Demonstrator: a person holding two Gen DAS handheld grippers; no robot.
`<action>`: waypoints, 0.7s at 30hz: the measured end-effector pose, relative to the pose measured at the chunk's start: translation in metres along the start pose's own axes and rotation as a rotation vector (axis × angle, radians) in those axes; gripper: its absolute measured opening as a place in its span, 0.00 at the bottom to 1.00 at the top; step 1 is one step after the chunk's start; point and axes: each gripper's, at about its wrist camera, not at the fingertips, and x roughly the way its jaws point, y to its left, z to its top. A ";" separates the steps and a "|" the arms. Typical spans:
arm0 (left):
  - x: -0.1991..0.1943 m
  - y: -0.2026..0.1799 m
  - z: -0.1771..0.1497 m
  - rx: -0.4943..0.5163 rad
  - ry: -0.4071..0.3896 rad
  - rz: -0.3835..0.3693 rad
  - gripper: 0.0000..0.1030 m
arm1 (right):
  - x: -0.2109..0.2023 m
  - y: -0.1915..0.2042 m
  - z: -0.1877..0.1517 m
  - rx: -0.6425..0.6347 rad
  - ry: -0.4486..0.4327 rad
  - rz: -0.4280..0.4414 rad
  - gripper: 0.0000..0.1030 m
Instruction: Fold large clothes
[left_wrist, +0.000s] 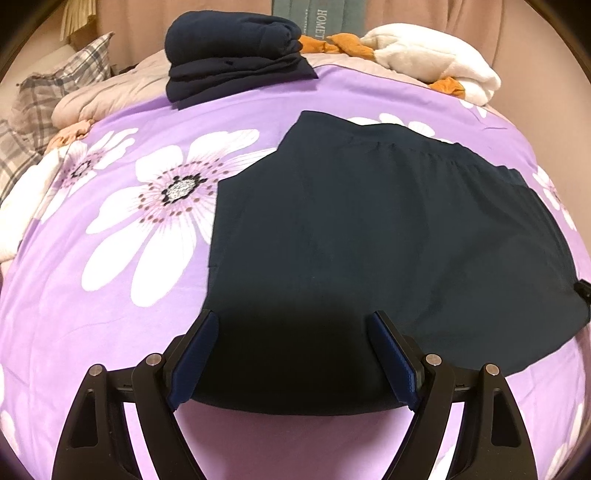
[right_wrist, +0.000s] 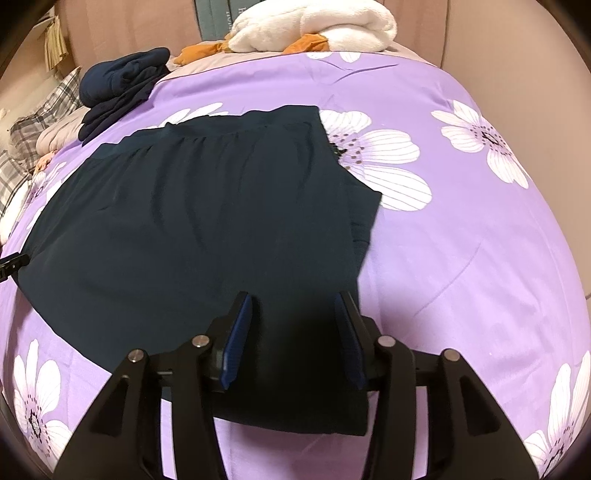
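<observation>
Dark garment (left_wrist: 369, 229) lies flat on the floral bedspread (left_wrist: 110, 295); left claw (left_wrist: 295, 354) and right claw (right_wrist: 291, 339) both released over its near hem

Both wrist views look steeply down, close over the same dark garment (left_wrist: 369, 229) (right_wrist: 207, 221)

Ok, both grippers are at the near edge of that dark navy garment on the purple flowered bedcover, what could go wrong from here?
1. The left gripper and right gripper stand open over the dark navy garment; closing may pinch the purple flowered bedcover too.
2. The garment's right side looks doubled over already; lifting could shift that layer.
3. A far fold might crowd the folded navy pile.
</observation>
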 end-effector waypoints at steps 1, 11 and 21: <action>0.000 0.001 -0.001 -0.002 0.001 0.007 0.81 | 0.000 -0.001 0.000 0.005 0.001 -0.001 0.48; 0.002 0.020 -0.004 -0.055 0.023 0.026 0.81 | -0.003 -0.016 -0.005 0.063 0.007 0.002 0.54; -0.042 0.006 0.013 -0.069 -0.120 -0.019 0.81 | -0.048 -0.008 0.018 0.088 -0.153 -0.002 0.56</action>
